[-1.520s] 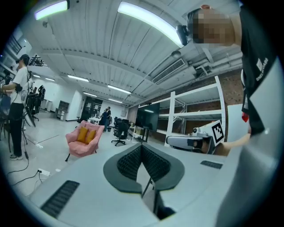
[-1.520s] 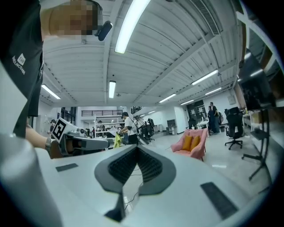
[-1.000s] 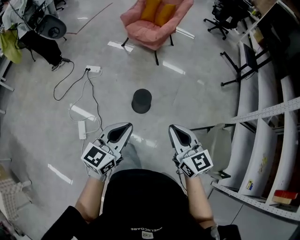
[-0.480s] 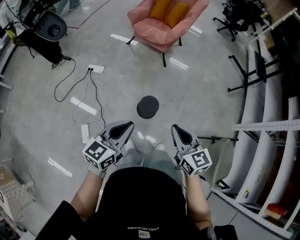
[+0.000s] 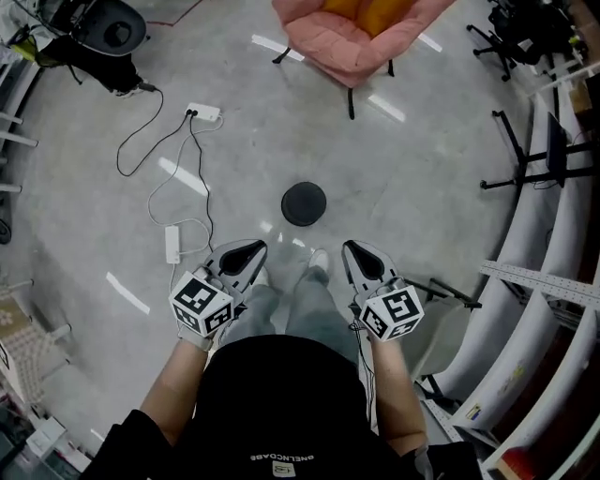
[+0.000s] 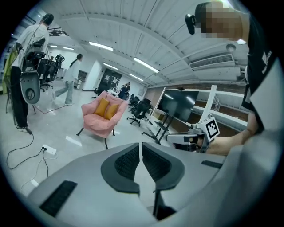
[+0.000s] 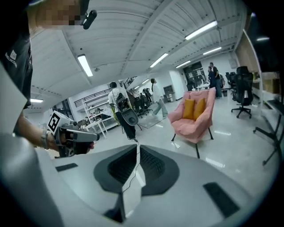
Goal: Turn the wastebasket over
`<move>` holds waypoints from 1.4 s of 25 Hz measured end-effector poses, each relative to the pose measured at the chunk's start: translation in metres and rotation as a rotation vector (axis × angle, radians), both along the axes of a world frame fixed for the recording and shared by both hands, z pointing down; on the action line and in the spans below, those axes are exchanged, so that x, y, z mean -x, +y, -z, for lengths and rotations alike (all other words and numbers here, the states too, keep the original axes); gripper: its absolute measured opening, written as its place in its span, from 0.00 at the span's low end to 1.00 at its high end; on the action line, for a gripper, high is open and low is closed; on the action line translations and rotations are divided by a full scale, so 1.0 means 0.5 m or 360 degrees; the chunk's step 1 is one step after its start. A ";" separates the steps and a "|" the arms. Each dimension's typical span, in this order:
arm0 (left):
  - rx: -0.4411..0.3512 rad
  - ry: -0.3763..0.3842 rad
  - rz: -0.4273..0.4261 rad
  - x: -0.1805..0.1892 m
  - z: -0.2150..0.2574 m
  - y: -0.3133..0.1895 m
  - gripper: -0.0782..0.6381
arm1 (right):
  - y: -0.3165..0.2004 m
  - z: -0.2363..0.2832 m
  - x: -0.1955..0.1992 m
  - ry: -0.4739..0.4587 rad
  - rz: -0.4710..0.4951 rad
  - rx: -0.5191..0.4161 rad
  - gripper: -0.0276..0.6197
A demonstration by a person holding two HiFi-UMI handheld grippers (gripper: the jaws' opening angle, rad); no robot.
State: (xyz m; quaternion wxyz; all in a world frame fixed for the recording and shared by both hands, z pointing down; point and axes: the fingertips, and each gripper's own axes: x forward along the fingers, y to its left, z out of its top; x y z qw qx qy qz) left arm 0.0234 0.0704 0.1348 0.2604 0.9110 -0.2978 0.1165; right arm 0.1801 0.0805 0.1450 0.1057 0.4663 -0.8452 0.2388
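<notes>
Round, black and matt, seen from straight above as a dark disc: the wastebasket point(image 5: 304, 203), set on a glossy grey concrete floor point(image 5: 422, 159) streaked with lamp reflections, just beyond the person's pale shoes point(image 5: 321, 261) and apart from both tools; mouth up or down, impossible to tell. Nearer, either side of the trouser legs point(image 5: 305, 305), the left gripper point(image 5: 253, 249) and right gripper point(image 5: 351, 248): smooth grey plastic shells with ribbed black pads, both clenched tight on nothing, each backed by a white cube point(image 5: 200, 302) with square black markers. Far beyond the wastebasket, a quilted pink armchair point(image 5: 361, 33) on thin dark legs, with orange-yellow cushions point(image 5: 375, 11). To the far left, a white power strip point(image 5: 203, 112), its black and white cables point(image 5: 155, 150) looping toward a white adapter point(image 5: 172, 244) just left of the grippers. Along the right, curved white shelving point(image 5: 553, 281) and black stand legs point(image 5: 525, 178). Between grippers and wastebasket, only the shoes and a strip of floor.
</notes>
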 end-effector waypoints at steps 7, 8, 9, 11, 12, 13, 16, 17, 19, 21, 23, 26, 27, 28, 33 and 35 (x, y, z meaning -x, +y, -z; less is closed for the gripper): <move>0.0243 -0.0086 0.0119 -0.043 -0.164 -0.049 0.15 | -0.115 -0.150 -0.058 -0.0036 0.0113 0.0180 0.10; 0.0280 -0.0098 0.0139 -0.045 -0.192 -0.055 0.16 | -0.132 -0.177 -0.061 -0.0040 0.0129 0.0212 0.12; 0.0321 -0.0106 0.0163 -0.048 -0.222 -0.059 0.19 | -0.145 -0.206 -0.064 -0.0036 0.0150 0.0247 0.14; 0.0410 -0.0111 0.0218 -0.057 -0.285 -0.064 0.29 | -0.168 -0.271 -0.073 -0.0003 0.0200 0.0316 0.19; 0.0446 -0.0111 0.0246 -0.060 -0.318 -0.069 0.32 | -0.180 -0.306 -0.076 0.0021 0.0229 0.0347 0.21; 0.0476 -0.0109 0.0274 -0.063 -0.353 -0.077 0.34 | -0.192 -0.343 -0.078 0.0045 0.0261 0.0375 0.23; 0.0554 -0.0084 0.0359 -0.062 -0.462 -0.105 0.39 | -0.225 -0.451 -0.080 0.0100 0.0351 0.0463 0.29; 0.0577 -0.0074 0.0389 -0.058 -0.497 -0.115 0.41 | -0.237 -0.485 -0.079 0.0108 0.0374 0.0490 0.31; 0.0620 -0.0055 0.0450 -0.050 -0.567 -0.133 0.44 | -0.257 -0.553 -0.076 0.0118 0.0422 0.0548 0.35; 0.0653 -0.0047 0.0489 -0.045 -0.639 -0.153 0.45 | -0.276 -0.625 -0.073 0.0128 0.0469 0.0603 0.36; 0.0687 -0.0064 0.0500 -0.045 -0.714 -0.162 0.46 | -0.285 -0.697 -0.073 0.0139 0.0506 0.0665 0.37; 0.0774 -0.0074 0.0539 -0.037 -0.829 -0.161 0.47 | -0.284 -0.812 -0.068 0.0169 0.0570 0.0768 0.39; 0.0813 -0.0063 0.0552 -0.036 -0.866 -0.160 0.47 | -0.285 -0.851 -0.067 0.0183 0.0585 0.0799 0.40; 0.0849 -0.0056 0.0551 -0.037 -0.902 -0.157 0.47 | -0.286 -0.889 -0.067 0.0196 0.0595 0.0829 0.41; 0.0934 -0.0052 0.0493 -0.067 -1.046 -0.150 0.47 | -0.289 -1.050 -0.078 0.0274 0.0651 0.0929 0.42; 0.0970 -0.0020 0.0522 -0.078 -1.098 -0.152 0.47 | -0.293 -1.104 -0.087 0.0302 0.0674 0.0959 0.43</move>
